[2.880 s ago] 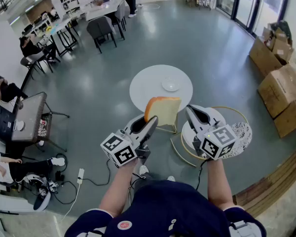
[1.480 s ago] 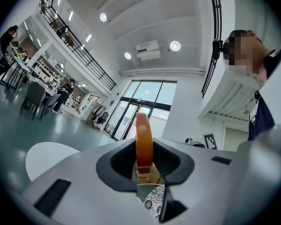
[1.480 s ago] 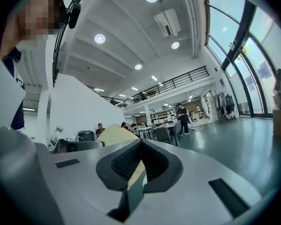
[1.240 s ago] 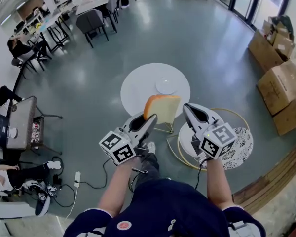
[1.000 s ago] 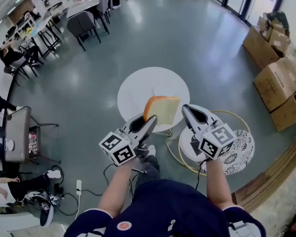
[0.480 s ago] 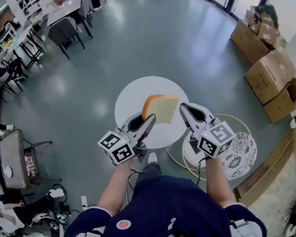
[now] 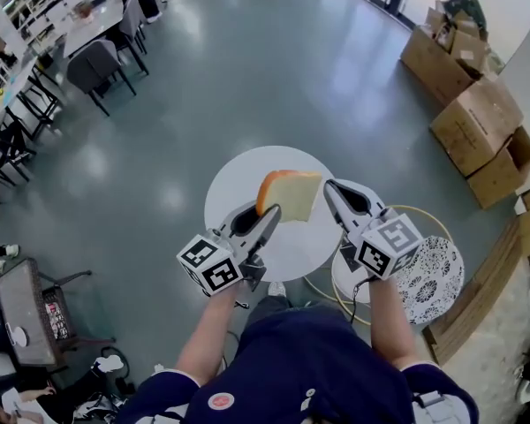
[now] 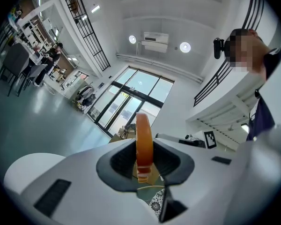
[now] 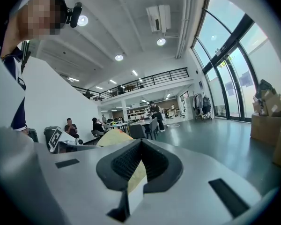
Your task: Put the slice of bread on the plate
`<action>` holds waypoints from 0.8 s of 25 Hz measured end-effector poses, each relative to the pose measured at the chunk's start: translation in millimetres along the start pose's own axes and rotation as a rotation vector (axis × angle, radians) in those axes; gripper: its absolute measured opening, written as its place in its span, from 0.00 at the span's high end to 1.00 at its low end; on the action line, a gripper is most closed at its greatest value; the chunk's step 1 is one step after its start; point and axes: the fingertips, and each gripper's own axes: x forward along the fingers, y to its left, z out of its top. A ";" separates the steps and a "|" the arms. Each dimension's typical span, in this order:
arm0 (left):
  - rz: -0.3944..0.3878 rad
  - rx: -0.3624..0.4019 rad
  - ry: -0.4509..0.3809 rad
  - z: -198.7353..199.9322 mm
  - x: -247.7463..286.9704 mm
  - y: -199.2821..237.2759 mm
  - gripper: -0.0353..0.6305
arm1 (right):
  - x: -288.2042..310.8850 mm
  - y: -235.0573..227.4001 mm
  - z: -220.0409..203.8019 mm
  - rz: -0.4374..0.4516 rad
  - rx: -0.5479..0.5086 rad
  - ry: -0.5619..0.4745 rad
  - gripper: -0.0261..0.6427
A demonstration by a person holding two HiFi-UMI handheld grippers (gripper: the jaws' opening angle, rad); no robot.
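The slice of bread [image 7: 290, 195], pale with an orange crust, stands upright in the air over the round white table [image 7: 238, 179]. My left gripper [image 7: 269, 216] is shut on its lower left edge. In the left gripper view the slice of bread [image 8: 144, 142] shows edge-on between the pads of my left gripper [image 8: 144, 167]. My right gripper [image 7: 335, 190] hovers just right of the bread, jaws together and holding nothing. The right gripper view shows my right gripper [image 9: 139, 148] with the bread [image 9: 111, 137] behind it. No plate shows; the bread covers the middle of the table.
A smaller white round stand with a gold hoop base [image 7: 349, 276] and a patterned white disc [image 7: 435, 276] lie to the right. Cardboard boxes [image 7: 477, 122] stand at the upper right. Chairs and desks [image 7: 97, 60] fill the upper left. Grey floor surrounds the table.
The person has walked up to the round table, which now lies under both grippers. The small plate seen on it earlier has slid behind the bread. Both grippers keep their grip and pose.
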 end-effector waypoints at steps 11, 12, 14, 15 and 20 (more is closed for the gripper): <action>0.022 -0.038 0.003 -3.3 20.7 22.2 0.80 | 7.7 -21.1 11.2 -0.012 -0.008 -0.004 0.95; 0.022 -0.038 0.003 -4.1 22.8 23.6 0.80 | 8.6 -22.8 10.4 -0.012 -0.005 -0.003 0.95; 0.027 -0.043 0.007 -6.5 26.7 27.1 0.80 | 10.4 -25.7 7.6 -0.009 0.002 0.001 0.95; 0.033 -0.046 0.010 -8.5 29.7 28.6 0.80 | 10.5 -28.2 6.3 -0.007 0.007 0.005 0.95; 0.065 -0.055 0.055 -33.7 46.5 42.4 0.80 | 6.7 -45.6 -4.4 -0.018 0.029 0.031 0.95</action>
